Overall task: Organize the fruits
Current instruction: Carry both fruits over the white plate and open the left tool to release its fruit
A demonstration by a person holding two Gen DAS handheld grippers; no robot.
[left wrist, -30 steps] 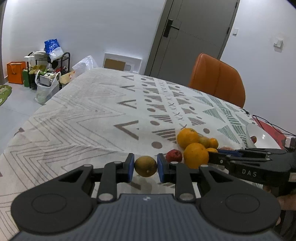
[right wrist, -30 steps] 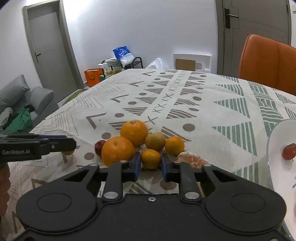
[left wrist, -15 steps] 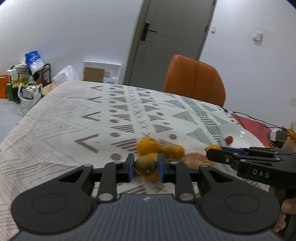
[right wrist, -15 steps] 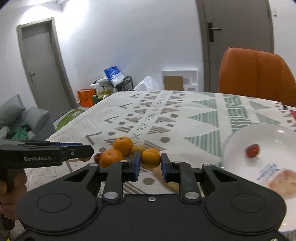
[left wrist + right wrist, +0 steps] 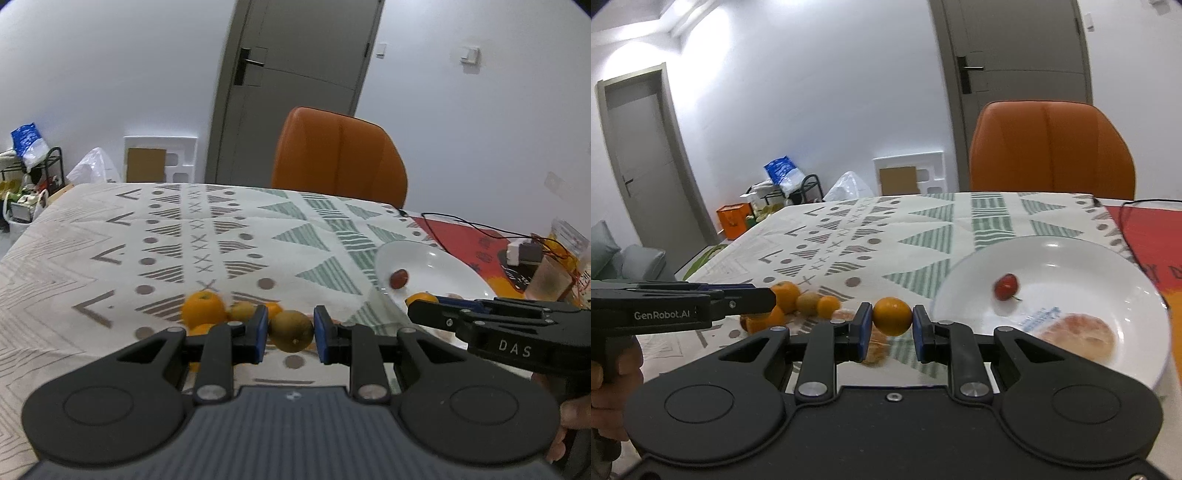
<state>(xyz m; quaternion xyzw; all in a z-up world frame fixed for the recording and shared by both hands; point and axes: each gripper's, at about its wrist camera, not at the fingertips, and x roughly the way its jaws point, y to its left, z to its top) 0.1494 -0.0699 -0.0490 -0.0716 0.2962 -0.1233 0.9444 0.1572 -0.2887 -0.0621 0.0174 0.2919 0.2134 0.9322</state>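
Note:
My left gripper [image 5: 288, 334] is shut on a brown-green kiwi-like fruit [image 5: 291, 330], held above the table. My right gripper [image 5: 888, 328] is shut on a small orange [image 5: 892, 316], held above the table just left of the white plate [image 5: 1071, 254]. The plate holds a small red fruit [image 5: 1006, 286] and a peeled pale fruit [image 5: 1078, 334]. A pile of oranges [image 5: 786, 293] and a kiwi [image 5: 807, 302] lies on the tablecloth at left. The right gripper shows in the left wrist view [image 5: 424, 308], the left gripper in the right wrist view [image 5: 753, 297].
An orange chair [image 5: 340, 155] stands at the table's far side. A red mat [image 5: 461, 240] with a black cable, a small white box and packets lies beyond the plate. Peeled fruit pieces [image 5: 875, 349] lie under my right gripper. Doors and clutter are behind.
Both grippers have lifted their fruit from the pile and swung right toward the plate. The right gripper now holds its orange near the plate's left rim.

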